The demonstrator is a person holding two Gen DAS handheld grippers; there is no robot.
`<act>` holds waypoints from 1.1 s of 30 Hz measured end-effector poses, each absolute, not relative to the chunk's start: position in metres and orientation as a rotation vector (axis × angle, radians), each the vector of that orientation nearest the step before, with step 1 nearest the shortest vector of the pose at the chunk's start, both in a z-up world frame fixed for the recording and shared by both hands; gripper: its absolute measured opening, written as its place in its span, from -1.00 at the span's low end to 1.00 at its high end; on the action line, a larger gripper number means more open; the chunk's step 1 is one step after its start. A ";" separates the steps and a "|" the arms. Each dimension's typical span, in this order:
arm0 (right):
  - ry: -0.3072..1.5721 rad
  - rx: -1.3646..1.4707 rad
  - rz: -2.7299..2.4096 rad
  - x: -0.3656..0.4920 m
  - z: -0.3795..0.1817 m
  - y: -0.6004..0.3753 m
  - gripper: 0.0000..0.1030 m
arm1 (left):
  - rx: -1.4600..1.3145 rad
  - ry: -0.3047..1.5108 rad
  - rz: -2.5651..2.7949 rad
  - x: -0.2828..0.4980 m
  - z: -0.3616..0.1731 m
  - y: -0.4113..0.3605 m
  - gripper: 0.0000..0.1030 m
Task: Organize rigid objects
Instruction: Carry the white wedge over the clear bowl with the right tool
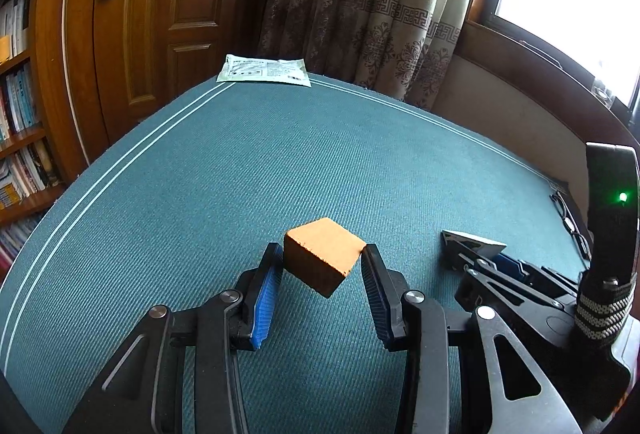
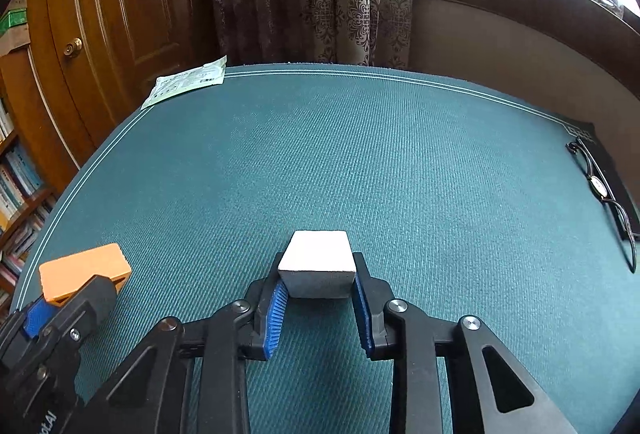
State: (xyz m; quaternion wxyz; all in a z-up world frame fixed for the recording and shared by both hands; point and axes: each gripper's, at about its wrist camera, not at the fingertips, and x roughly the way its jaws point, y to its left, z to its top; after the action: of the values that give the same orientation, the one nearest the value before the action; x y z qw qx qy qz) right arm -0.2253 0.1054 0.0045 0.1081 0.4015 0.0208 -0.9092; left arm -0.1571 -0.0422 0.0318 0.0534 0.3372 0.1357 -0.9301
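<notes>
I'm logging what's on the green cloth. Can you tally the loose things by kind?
Foam-like blocks: 2, an orange block held in the left gripper and a white block held in the right gripper.
Printed flat packets: 1
Dark-framed eyeglasses: 1
Total: 4

Orange block (image 1: 323, 259) in left gripper (image 1: 322, 266) jaws, above teal mat (image 1: 240, 170)

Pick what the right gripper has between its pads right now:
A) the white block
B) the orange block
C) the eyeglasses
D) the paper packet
A: in the right wrist view the right gripper has its blue pads pressed on both sides of the white block, while the orange block sits in the left gripper.
</notes>
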 end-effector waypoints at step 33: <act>-0.149 1.178 -2.779 -0.099 0.033 0.200 -0.39 | 1.021 0.331 -3.035 -0.130 0.057 0.015 -0.19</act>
State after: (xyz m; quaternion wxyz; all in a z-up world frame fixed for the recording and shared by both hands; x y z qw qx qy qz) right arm -0.0989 0.1998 0.0330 0.0597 0.3891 -0.0491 -0.9180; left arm -0.1304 0.0152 0.0571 -0.0389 0.3168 0.1028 -0.9421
